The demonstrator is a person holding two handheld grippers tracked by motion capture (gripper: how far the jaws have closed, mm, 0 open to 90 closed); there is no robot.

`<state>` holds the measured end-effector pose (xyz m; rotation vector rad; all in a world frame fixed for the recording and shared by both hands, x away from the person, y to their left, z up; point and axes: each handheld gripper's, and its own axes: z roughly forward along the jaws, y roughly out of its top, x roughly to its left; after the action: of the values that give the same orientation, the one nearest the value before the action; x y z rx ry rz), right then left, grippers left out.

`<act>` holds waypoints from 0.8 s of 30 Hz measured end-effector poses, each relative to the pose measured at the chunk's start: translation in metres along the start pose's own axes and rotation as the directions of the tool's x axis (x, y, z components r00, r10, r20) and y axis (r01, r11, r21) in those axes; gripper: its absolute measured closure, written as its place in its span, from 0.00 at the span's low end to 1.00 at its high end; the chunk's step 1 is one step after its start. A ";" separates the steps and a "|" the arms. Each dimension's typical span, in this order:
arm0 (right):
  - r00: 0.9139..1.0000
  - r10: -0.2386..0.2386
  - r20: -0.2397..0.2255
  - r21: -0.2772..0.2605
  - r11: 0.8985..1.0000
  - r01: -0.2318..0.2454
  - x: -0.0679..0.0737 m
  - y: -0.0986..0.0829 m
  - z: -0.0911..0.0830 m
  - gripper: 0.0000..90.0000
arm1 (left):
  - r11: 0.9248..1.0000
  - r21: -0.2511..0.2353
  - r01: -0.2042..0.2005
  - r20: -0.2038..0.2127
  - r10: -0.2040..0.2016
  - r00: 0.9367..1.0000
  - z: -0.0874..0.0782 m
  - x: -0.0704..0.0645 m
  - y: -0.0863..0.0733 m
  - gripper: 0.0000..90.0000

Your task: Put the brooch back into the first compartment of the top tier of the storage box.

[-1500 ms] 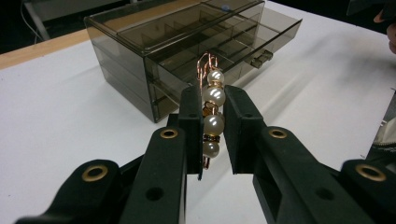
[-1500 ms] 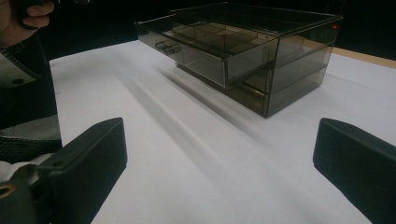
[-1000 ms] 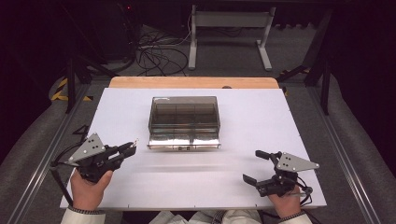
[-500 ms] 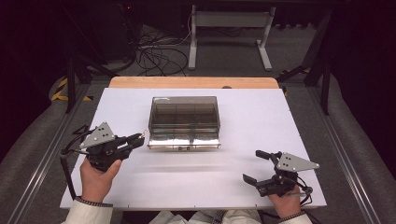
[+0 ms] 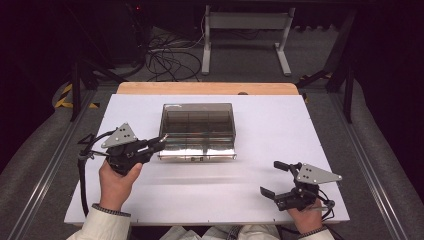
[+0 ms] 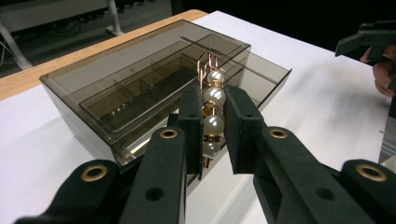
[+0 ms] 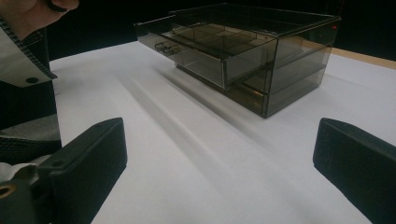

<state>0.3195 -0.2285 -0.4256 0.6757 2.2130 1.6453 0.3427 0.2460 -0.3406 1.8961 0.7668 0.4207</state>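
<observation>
A dark room with cables on the floor is lying beyond the white counter (image 5: 260, 125) where I am working. On the left, my left claw (image 5: 161, 140) is clamping a pearl-and-gold clip (image 6: 211, 108), its row of pearls running along the jaws and standing out past their tips. The tips are sitting just beside the left front corner of the smoky plastic drawer box (image 5: 199, 120), whose top drawer (image 5: 198, 149) is standing pulled out toward me. So the drawer is lying just to the right of the piece, and I judge a short move that way is what is needed. The compartments I can see are looking empty. Far right, my right claw (image 5: 274, 178) is resting wide open, holding nothing, well apart from the box.
</observation>
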 end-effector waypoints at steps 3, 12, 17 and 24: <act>1.000 0.000 0.000 -0.001 1.000 0.000 0.000 0.000 0.000 0.04 | 1.000 0.002 0.005 -0.004 -0.005 1.000 0.006 0.000 0.002 0.87; 1.000 -0.001 -0.001 0.000 1.000 0.001 0.000 0.000 0.000 0.04 | 1.000 0.023 0.004 -0.007 -0.003 1.000 0.025 0.004 0.004 0.87; 1.000 -0.002 -0.004 0.000 1.000 0.002 0.000 0.000 0.000 0.04 | 0.999 0.038 0.009 -0.011 -0.009 1.000 0.034 0.008 0.002 0.87; 1.000 -0.002 -0.003 0.002 1.000 0.002 0.000 0.000 0.000 0.04 | 0.998 0.065 0.013 -0.021 -0.011 1.000 0.046 0.011 0.000 0.87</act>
<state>0.3194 -0.2281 -0.4261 0.6713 2.2174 1.6443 0.3781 0.2227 -0.3608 1.9493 0.8138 0.4131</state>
